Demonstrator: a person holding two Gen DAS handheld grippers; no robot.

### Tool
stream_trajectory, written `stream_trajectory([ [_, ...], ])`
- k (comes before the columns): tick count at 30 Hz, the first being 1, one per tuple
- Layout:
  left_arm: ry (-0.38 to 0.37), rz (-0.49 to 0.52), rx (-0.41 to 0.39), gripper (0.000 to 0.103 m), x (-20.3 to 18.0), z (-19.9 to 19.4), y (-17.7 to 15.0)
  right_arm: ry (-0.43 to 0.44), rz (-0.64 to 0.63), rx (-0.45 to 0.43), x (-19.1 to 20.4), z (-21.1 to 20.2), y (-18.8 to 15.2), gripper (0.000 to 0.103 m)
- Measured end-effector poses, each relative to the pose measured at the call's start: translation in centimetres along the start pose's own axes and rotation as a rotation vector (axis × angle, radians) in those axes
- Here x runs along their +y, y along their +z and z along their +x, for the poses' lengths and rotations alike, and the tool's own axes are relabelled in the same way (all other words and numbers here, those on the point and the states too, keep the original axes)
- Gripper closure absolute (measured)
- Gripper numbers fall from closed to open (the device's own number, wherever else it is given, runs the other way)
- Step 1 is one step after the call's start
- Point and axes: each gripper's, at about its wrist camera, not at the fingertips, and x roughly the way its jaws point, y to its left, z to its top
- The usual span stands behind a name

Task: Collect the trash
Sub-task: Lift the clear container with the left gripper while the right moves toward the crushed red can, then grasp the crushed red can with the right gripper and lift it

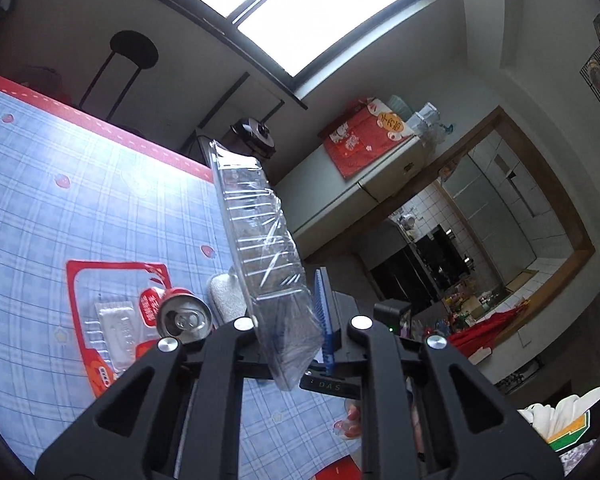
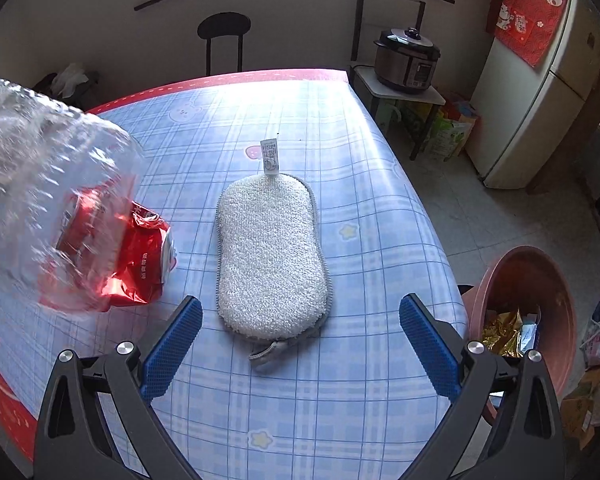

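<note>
My left gripper (image 1: 300, 320) is shut on a clear plastic tray (image 1: 260, 248) and holds it tilted above the table. The tray also shows at the left of the right wrist view (image 2: 40, 184). Below it on the table lie a red soda can (image 1: 182, 316) and a red snack wrapper (image 1: 100, 308); the crushed can shows in the right wrist view (image 2: 140, 256). My right gripper (image 2: 300, 348) is open and empty, low over a white scrubbing pad (image 2: 270, 256). A pink bin (image 2: 528, 304) with trash inside stands on the floor beside the table's right edge.
The table (image 2: 340, 160) has a blue plaid cover with a red border. A pressure cooker (image 2: 408, 60) on a small stand, a fridge (image 2: 540, 92) and a black chair (image 2: 224, 40) stand beyond it. Bags lie on the floor at right.
</note>
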Motion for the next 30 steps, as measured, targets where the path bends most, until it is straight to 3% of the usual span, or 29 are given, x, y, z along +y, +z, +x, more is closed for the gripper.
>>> stream_trajectory([
  [5, 0.112, -0.014, -0.142, 0.085, 1.3, -6.3, 1.8, 0.057, -0.025, -0.006, 2.0, 0.2, 0.7, 0.006],
  [9, 0.215, -0.039, -0.209, 0.085, 2.8, -10.2, 1.9, 0.124, -0.099, -0.025, 5.7, -0.3, 1.3, 0.006],
  [15, 0.297, -0.102, -0.25, 0.085, 5.3, -14.2, 0.5, 0.208, -0.222, -0.061, 11.5, -1.1, 1.7, 0.006],
  [21, 0.331, -0.129, -0.264, 0.085, 6.7, -16.8, -0.9, 0.212, -0.26, -0.044, 14.5, 0.5, 2.2, 0.007],
  [26, 0.337, -0.138, -0.267, 0.085, 6.7, -18.0, -1.4, 0.191, -0.23, 0.001, 14.9, 2.5, 2.5, 0.029],
  [30, 0.332, -0.142, -0.263, 0.085, 6.6, -18.2, -1.6, 0.185, -0.241, 0.005, 14.9, 2.4, 2.1, 0.064],
])
